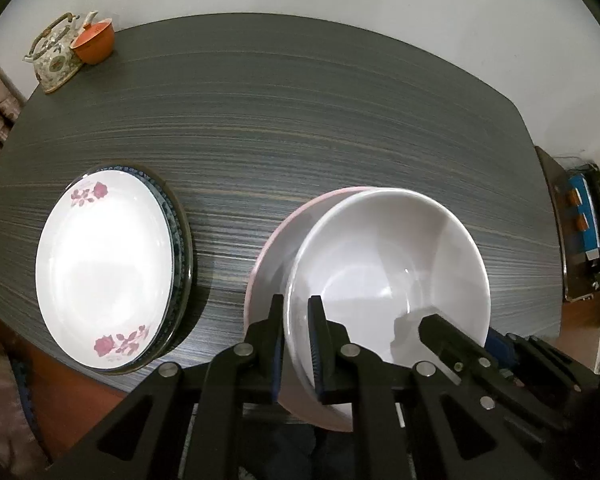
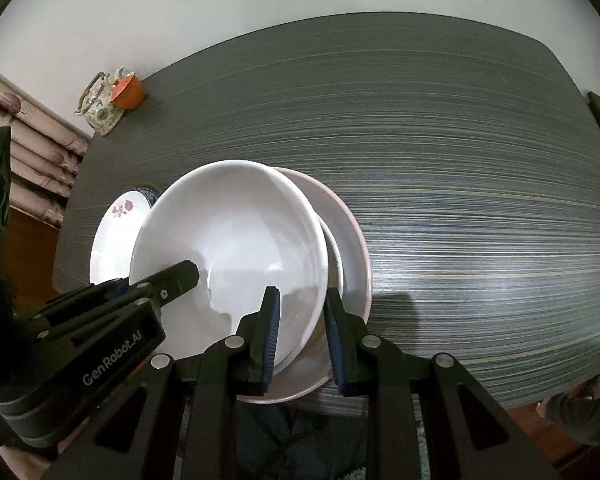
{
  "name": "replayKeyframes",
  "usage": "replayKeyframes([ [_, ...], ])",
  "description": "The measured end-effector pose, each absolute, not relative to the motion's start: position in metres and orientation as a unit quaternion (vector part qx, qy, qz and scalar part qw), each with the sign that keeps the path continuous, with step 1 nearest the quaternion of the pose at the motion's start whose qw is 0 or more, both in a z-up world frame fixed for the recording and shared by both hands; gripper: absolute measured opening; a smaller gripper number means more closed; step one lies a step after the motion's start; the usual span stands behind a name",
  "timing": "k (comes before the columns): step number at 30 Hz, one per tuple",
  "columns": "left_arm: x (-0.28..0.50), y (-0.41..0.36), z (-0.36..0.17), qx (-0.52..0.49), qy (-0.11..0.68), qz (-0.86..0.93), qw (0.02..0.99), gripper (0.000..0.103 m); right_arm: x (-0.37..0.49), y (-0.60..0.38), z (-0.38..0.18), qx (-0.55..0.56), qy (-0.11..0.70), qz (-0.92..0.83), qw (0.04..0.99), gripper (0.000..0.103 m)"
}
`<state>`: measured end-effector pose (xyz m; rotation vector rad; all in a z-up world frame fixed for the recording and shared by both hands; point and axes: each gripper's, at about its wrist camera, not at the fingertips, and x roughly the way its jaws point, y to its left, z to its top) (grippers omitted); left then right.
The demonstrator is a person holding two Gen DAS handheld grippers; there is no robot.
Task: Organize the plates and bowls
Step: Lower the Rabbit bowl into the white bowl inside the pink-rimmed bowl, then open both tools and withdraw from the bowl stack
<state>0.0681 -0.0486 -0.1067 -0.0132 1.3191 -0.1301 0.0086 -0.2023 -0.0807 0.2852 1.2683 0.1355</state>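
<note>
A white bowl (image 1: 388, 264) sits tilted inside a wider pink-rimmed bowl (image 1: 276, 248) near the table's front edge. My left gripper (image 1: 296, 344) is shut on the white bowl's near-left rim. My right gripper (image 2: 300, 332) straddles the white bowl's (image 2: 236, 236) right rim, one finger inside and one outside over the pink-rimmed bowl (image 2: 356, 248), and grips it. Each gripper shows in the other's view. A white plate with red roses (image 1: 100, 268) lies on a blue-patterned plate (image 1: 176, 224) at the left.
A floral teapot (image 1: 54, 56) and an orange cup (image 1: 94, 42) stand at the far left corner of the dark striped table (image 1: 320, 120). A white wall is behind. A shelf with clutter (image 1: 584, 232) stands at the right.
</note>
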Motion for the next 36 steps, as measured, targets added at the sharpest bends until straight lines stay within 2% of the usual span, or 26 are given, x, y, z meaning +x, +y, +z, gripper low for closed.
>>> replayKeyframes([
  [12,0.067,-0.045,-0.108,-0.017,0.615,-0.064,0.786,0.012,0.007,-0.204,-0.079,0.135,0.584,0.061,0.798,0.025],
  [17,0.066,-0.044,-0.109,-0.014,0.617,-0.062,0.785,0.017,0.005,-0.207,-0.08,0.144,0.584,0.067,0.796,0.033],
  [20,0.065,-0.044,-0.108,-0.01,0.613,-0.061,0.788,0.023,0.004,-0.206,-0.08,0.141,0.584,0.066,0.797,0.04],
  [28,0.063,-0.041,-0.103,-0.012,0.604,-0.068,0.794,0.027,0.003,-0.206,-0.078,0.141,0.579,0.066,0.8,0.048],
  [31,0.061,-0.041,-0.098,-0.01,0.597,-0.065,0.8,0.034,0.001,-0.207,-0.077,0.143,0.577,0.065,0.802,0.048],
  [33,0.06,-0.039,-0.094,-0.003,0.587,-0.055,0.808,0.047,0.0,-0.208,-0.076,0.144,0.576,0.065,0.802,0.048],
  [36,0.058,-0.037,-0.089,-0.007,0.58,-0.06,0.812,0.048,-0.001,-0.209,-0.074,0.138,0.571,0.055,0.808,0.054],
])
